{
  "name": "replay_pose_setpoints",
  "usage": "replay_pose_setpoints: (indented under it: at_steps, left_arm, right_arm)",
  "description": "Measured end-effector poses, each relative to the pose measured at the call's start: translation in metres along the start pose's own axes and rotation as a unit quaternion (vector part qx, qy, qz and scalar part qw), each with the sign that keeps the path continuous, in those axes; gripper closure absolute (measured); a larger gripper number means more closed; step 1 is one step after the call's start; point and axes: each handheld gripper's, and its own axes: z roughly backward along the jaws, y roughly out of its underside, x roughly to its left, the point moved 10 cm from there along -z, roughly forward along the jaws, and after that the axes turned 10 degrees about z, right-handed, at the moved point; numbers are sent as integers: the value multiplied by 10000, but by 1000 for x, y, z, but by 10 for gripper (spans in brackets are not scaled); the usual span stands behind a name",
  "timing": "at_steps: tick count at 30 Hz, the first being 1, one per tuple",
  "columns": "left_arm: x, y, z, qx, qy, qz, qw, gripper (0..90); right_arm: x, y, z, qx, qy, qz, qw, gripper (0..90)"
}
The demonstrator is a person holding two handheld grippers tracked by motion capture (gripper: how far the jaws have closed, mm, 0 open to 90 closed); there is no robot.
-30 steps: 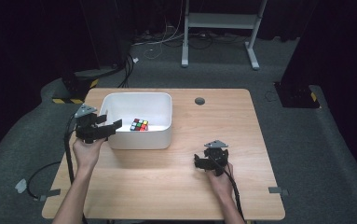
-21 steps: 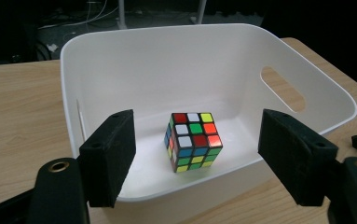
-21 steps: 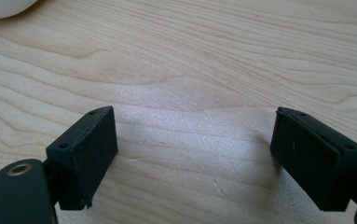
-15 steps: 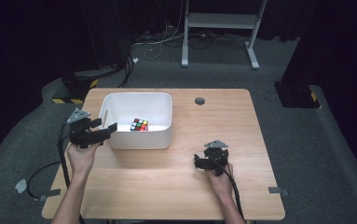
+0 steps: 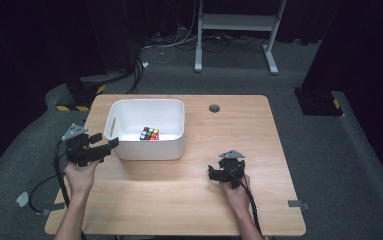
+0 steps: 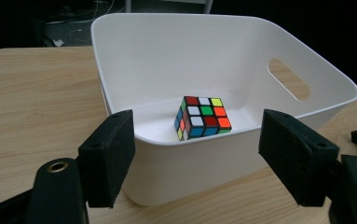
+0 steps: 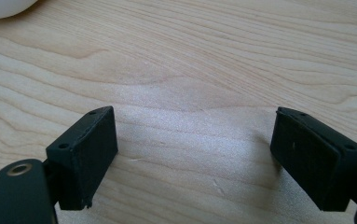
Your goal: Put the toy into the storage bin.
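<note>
We hold our left gripper (image 5: pixel 110 145) at the short left end of the white plastic bin (image 5: pixel 129 150), jaws spread with nothing between them, aimed across the table toward the bin's near corner. Just ahead of this gripper, over the rim, the Rubik's cube (image 6: pixel 202 117) sits flat on the bin floor near the wall closest to us; one of its upright edges is turned toward the gripper, so we see two side faces and the top at once. The cube has no long axis of its own, while the bin's long axis runs straight away from the left gripper, with an oval handle slot (image 6: pixel 288 78) in the far end wall. What stands between these jaws and the cube is the bin's near end wall and rim (image 6: pixel 134 135); the jaws are apart from it, not touching. Our right gripper (image 5: pixel 218 173) rests well apart from the bin, low over the bare wooden table (image 5: pixel 179 200), its jaws also spread wide and empty, with only wood grain ahead of them and a rounded white corner of the bin (image 7: pixel 3 7) far off at the upper left of its view. A cable trails back from each gripper along our forearms. Beyond the bin, a round grommet hole (image 5: pixel 214 108) sits in the tabletop, and a white metal stand (image 5: pixel 234 22) stands on the grey floor behind the table.
</note>
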Motion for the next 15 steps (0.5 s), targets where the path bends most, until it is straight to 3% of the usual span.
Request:
replay_pose_setpoints:
  at_steps: [15]
  left_arm:
    - [10,17,15,-77,-22,133,9999,267]
  right_arm:
    - [0,0,0,-1,0,2,10000,146]
